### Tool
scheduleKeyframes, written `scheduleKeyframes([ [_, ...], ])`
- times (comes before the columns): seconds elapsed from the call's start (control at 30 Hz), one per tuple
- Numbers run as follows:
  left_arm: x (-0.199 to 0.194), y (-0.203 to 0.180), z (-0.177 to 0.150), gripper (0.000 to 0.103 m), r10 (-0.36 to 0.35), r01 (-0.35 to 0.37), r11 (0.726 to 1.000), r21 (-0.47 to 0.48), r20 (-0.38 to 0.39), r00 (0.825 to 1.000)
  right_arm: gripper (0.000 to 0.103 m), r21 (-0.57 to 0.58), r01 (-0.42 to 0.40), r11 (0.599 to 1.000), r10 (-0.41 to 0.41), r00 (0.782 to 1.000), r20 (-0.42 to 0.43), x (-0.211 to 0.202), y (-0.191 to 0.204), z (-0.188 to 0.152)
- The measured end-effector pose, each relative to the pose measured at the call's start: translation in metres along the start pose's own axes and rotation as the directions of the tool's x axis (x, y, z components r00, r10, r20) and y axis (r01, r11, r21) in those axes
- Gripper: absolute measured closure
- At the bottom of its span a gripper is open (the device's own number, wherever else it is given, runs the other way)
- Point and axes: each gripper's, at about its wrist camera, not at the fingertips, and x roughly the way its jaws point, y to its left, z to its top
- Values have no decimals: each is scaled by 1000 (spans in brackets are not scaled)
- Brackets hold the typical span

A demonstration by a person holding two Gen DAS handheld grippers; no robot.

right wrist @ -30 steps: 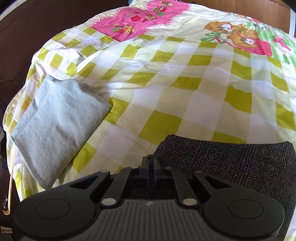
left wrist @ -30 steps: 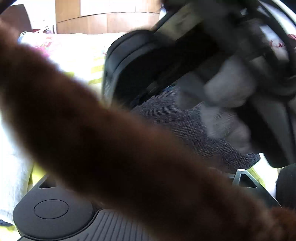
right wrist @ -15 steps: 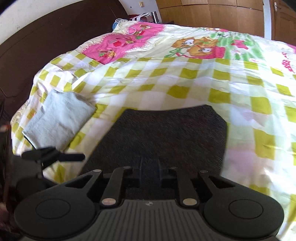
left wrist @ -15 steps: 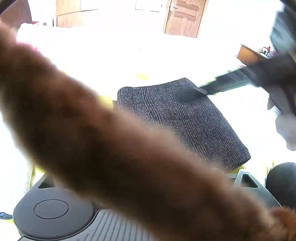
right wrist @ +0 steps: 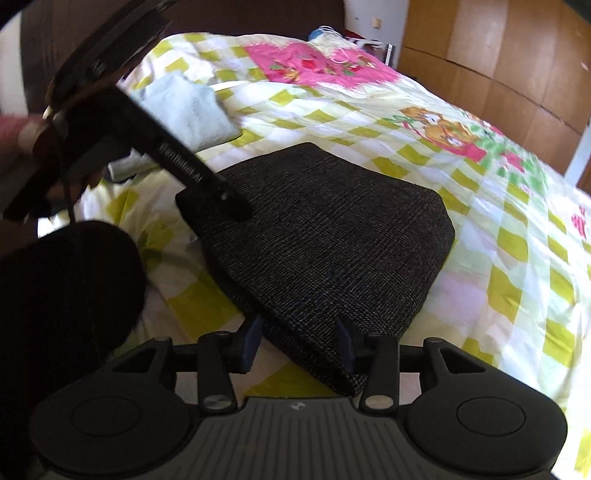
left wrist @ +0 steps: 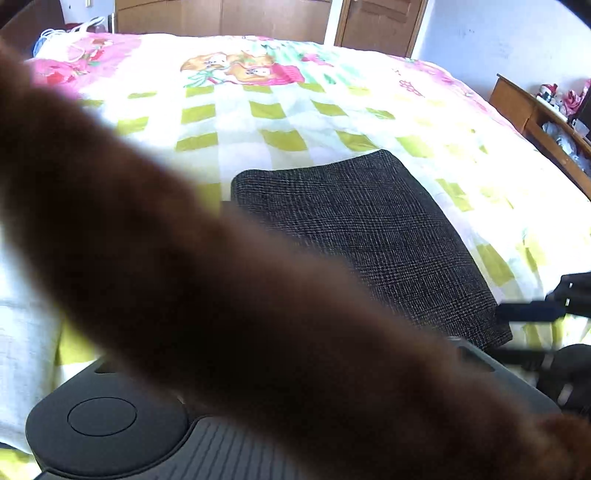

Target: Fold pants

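Observation:
The dark grey checked pants (right wrist: 325, 243) lie folded into a compact block on the yellow-checked bedspread (right wrist: 517, 236); they also show in the left wrist view (left wrist: 369, 236). My right gripper (right wrist: 299, 339) is open, its blue-padded fingers (right wrist: 345, 341) standing either side of the block's near corner. In the right wrist view the left gripper's finger (right wrist: 199, 177) rests over the block's far left corner. In the left wrist view a blurred brown furry sleeve (left wrist: 184, 280) hides the left gripper's jaws. The right gripper's fingertips (left wrist: 532, 314) show at the right edge.
A folded pale grey garment (right wrist: 184, 110) lies at the bed's far left. A dark headboard (right wrist: 258, 14) and wooden wardrobe doors (right wrist: 498, 55) stand behind the bed. A wooden shelf with small items (left wrist: 546, 114) stands right of the bed.
My right gripper has opened and pulled back to the block's near corner. The left gripper has swung right, and its finger now lies over the far left corner.

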Motion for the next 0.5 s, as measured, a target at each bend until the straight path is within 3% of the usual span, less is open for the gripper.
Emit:
scheduleKeyframes([
  [0.1, -4, 6, 5, 55, -2, 2, 1000, 4, -12, 1000, 44, -149, 133, 980, -134, 991, 4, 14, 17, -2],
  [0.17, -4, 7, 6, 55, -3, 4, 1000, 10, -15, 1000, 40, -184, 157, 970, -158, 987, 7, 24, 22, -3],
  [0.23, 0, 6, 6, 54, 7, -6, 1000, 24, -26, 1000, 40, -211, 178, 961, -178, 984, 17, 32, 28, -4],
  [0.3, 4, 1, 6, 44, 24, -22, 998, 55, -25, 999, 41, -272, 220, 937, -214, 975, 52, 35, 36, -6],
  [0.33, 7, 0, 7, 37, 15, -14, 998, 57, -31, 999, 45, -258, 222, 940, -217, 975, 48, 36, 35, -5],
  [0.37, 12, -1, 7, 27, 8, -6, 998, 61, -38, 999, 60, -217, 222, 951, -220, 975, 32, 36, 30, -3],
  [0.4, 16, -2, 7, 26, 17, -14, 997, 70, -36, 999, 66, -173, 208, 963, -206, 978, 29, 32, 23, -1],
  [0.47, 20, -1, 6, 29, 11, -8, 997, 71, -37, 999, 75, -70, 186, 980, -184, 982, 31, 20, 7, 6],
  [0.5, 17, 1, 7, 37, 1, 1, 998, 60, -30, 1000, 77, -13, 178, 984, -177, 983, 38, 11, -3, 10],
])
